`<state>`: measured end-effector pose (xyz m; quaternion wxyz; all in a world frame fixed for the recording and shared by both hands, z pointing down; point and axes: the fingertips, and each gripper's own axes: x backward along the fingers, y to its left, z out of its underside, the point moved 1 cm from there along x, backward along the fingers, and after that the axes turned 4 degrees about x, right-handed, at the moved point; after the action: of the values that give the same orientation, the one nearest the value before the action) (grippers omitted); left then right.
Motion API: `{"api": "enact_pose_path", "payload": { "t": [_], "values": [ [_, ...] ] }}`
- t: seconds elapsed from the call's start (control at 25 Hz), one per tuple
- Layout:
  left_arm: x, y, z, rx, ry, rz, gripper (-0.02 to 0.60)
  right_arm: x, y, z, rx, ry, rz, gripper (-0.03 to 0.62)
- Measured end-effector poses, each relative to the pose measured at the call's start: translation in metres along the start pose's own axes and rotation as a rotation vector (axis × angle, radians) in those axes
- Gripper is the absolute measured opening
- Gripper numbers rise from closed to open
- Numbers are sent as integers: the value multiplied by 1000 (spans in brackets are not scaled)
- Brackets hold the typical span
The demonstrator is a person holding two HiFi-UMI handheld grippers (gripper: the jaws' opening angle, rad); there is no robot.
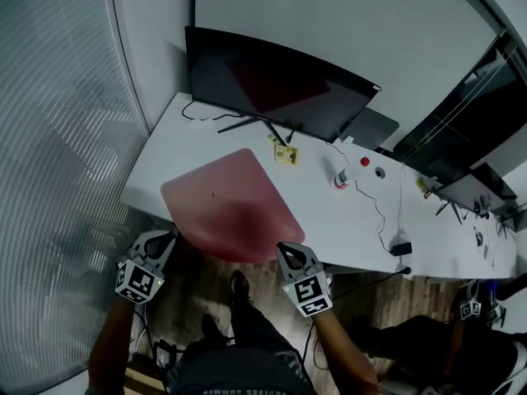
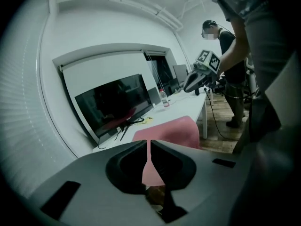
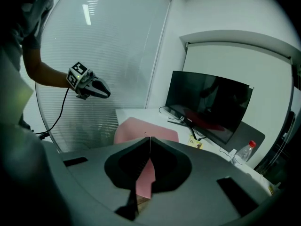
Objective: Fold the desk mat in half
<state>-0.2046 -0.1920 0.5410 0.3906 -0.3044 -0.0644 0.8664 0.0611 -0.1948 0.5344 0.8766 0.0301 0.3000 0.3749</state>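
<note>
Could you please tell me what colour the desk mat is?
The mat is pink, clearest in the head view.

Grey left gripper [image 1: 169, 239] and right gripper [image 1: 286, 253] carry black-and-white marker cubes [image 1: 306, 293].

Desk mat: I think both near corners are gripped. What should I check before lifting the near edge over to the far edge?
1. Left gripper shut on the desk mat, near left corner: ok.
2. Right gripper shut on the near right corner: ok.
3. Mat's far half flat on the desk: ok.
4. Nothing standing on the mat: ok.
5. Monitor stand and yellow card clear of the far edge: ok.
6. Both grips equally deep: cannot tell.
</note>
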Motion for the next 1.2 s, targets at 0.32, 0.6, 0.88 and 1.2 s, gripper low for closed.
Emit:
{"api": "enact_pose_path", "payload": {
  "t": [0.32,0.6,0.88,1.2],
  "values": [
    [-45,-8,78,-67,167,33,51,-44,17,64,143,109,-78,20],
    [-72,-18,140,-212,307,36,175,-65,28,110,299,196,-109,22],
    [-98,-24,183,-424,403,-6,324,-74,40,143,473,259,-119,169],
    [-123,-31,202,-525,417,-72,379,-79,47,168,777,288,-108,342]
  ]
}}
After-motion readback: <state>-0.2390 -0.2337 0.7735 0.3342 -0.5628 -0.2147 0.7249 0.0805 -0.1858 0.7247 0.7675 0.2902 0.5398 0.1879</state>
